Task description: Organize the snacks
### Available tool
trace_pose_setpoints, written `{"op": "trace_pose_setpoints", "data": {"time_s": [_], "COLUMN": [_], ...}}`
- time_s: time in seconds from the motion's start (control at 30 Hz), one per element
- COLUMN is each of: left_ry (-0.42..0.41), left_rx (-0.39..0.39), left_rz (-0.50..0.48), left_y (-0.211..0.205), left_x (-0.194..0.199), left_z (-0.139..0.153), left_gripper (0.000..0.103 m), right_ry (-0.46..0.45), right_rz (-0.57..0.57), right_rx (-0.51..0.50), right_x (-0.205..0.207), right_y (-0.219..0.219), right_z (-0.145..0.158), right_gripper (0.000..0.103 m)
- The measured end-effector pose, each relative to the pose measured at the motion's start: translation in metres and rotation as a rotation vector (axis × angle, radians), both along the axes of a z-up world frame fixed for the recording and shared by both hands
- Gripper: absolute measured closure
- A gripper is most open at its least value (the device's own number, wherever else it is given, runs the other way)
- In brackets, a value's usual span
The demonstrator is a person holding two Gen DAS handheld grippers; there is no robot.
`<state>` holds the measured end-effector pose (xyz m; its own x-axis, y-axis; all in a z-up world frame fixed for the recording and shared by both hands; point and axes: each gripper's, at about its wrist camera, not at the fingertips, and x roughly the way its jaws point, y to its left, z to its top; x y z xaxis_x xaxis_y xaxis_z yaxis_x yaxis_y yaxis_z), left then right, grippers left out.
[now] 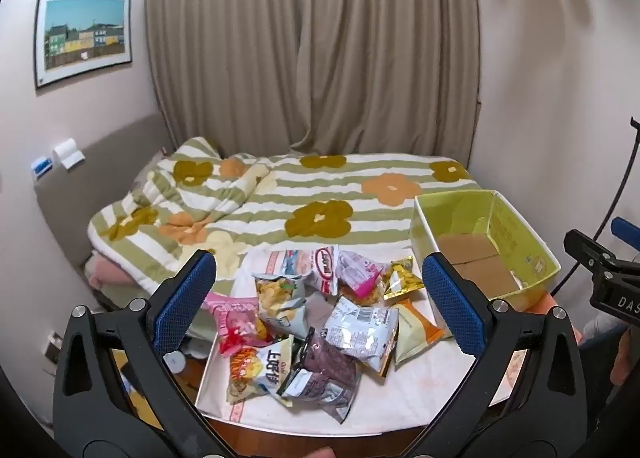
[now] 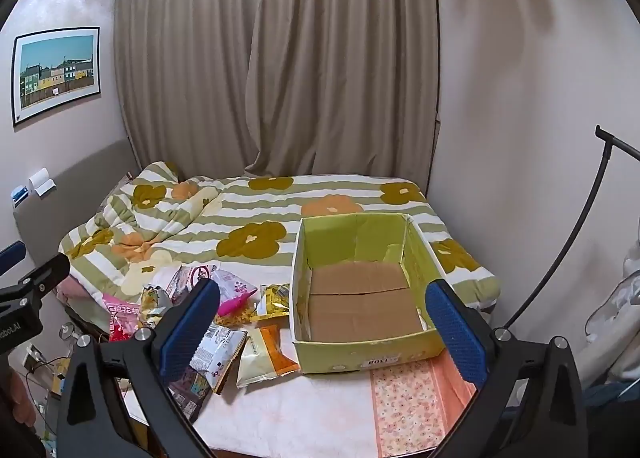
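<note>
The left gripper is held above the near edge of a white cloth spread over the foot of a bed, with its jaws released and spread wide; nothing is gripped between them. A heap of snack packets is seen directly between and just beyond the blue pads, lying on the cloth. Within the heap, a dark purple packet is found nearest the jaws, a grey-white packet just beyond it, a pink packet close to the left pad, and an orange-and-cream packet close to the right pad. None of the packets is touched by either pad.

The right gripper is likewise held with its jaws released and wide apart, nothing being grasped. An open cardboard box, green outside and bare brown on its floor, is seen between and just beyond these jaws, nearer the right pad. The box stands upright on the cloth and is empty of packets. The snack heap is seen beside and partly behind the left pad of these jaws, just to the left of the box, with the orange-and-cream packet lying nearest the box wall.

A floral quilt is spread on the bed beyond both jaws, and drawn curtains hang behind it.
</note>
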<state>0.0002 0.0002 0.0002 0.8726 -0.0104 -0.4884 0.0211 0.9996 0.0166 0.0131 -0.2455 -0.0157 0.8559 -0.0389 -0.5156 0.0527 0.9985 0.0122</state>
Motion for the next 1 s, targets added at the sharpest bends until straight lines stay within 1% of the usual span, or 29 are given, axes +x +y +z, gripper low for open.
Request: {"op": "trace_pose_setpoints", "data": {"time_s": [0.17, 0.2, 0.23, 0.4, 0.43, 0.47, 0.7, 1.0], "left_ry": [0.007, -0.010, -0.025, -0.008, -0.017, -0.014, 0.004, 0.013], "left_rx": [-0.017, -0.003, 0.014, 0.013, 0.015, 0.015, 0.006, -0.005], "left_rz": [-0.016, -0.015, -0.006, -0.005, -0.006, -0.004, 0.007, 0.011], "left_y": [0.009, 0.004, 0.007, 0.006, 0.001, 0.000, 0.004, 0.009], "left_x": [0.003, -0.002, -0.006, -0.002, -0.006, -0.004, 0.003, 0.006], "left_z": [0.000, 0.001, 0.005, 0.007, 0.002, 0.003, 0.001, -0.003], "left_gripper": [0.000, 0.000, 0.000, 0.000, 0.000, 0.000, 0.000, 0.000], "right_ry": [0.003, 0.003, -0.001, -0.001, -0.001, -0.001, 0.003, 0.008], "right_rz": [0.000, -0.001, 0.000, 0.003, 0.005, 0.002, 0.008, 0.013], "right_rx": [-0.010, -0.012, -0.010, -0.015, -0.016, -0.015, -0.017, -0.016], "right_x": [0.000, 0.000, -0.001, 0.000, 0.000, 0.000, 0.000, 0.000], "right_y": [0.001, 0.002, 0.002, 0.005, 0.005, 0.006, 0.005, 0.005], "right_z": [0.000, -0.001, 0.000, 0.000, 0.000, 0.000, -0.005, -0.003], "right_gripper": [0.001, 0.001, 0.001, 0.001, 0.001, 0.001, 0.001, 0.001]}}
